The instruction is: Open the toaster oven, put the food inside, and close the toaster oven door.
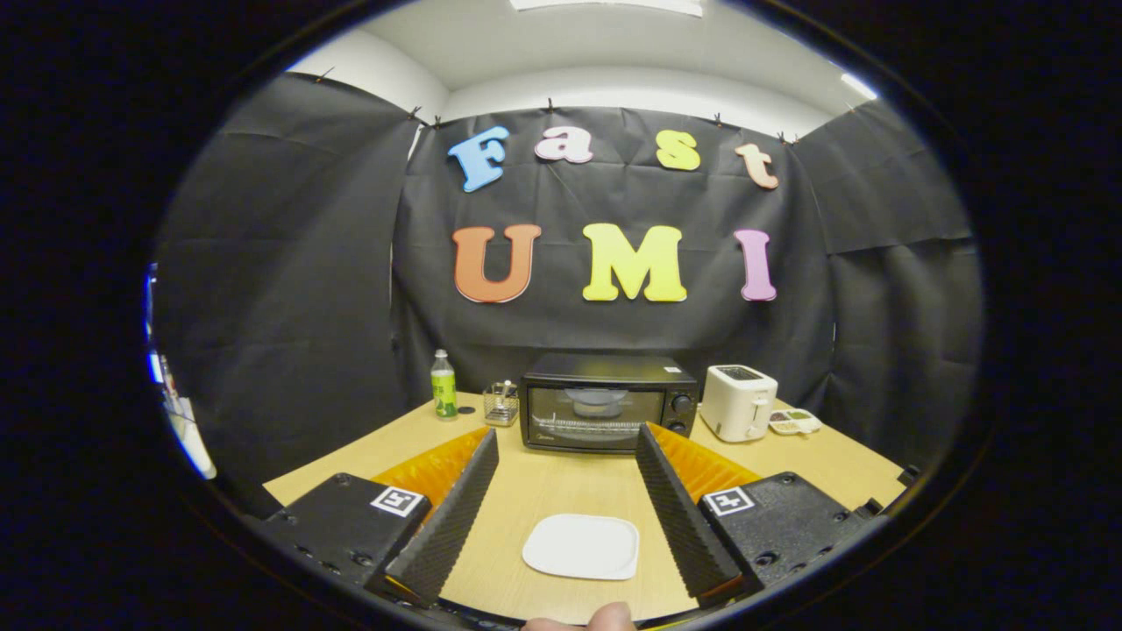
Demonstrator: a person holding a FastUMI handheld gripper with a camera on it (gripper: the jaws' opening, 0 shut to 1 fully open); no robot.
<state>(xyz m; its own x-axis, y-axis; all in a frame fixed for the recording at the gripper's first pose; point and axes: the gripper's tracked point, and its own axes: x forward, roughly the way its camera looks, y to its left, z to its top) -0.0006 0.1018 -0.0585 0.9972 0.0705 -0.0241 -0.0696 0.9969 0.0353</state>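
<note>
Black toaster oven, door closed, food inside, beyond empty white plate.

Black cloth hung as the booth's walls on 3 sides, clipped along its top edge and creased in places. Above it ran a white wall and a pale ceiling with a bright light panel. A light wooden worktop filled the booth's floor area below.
</note>
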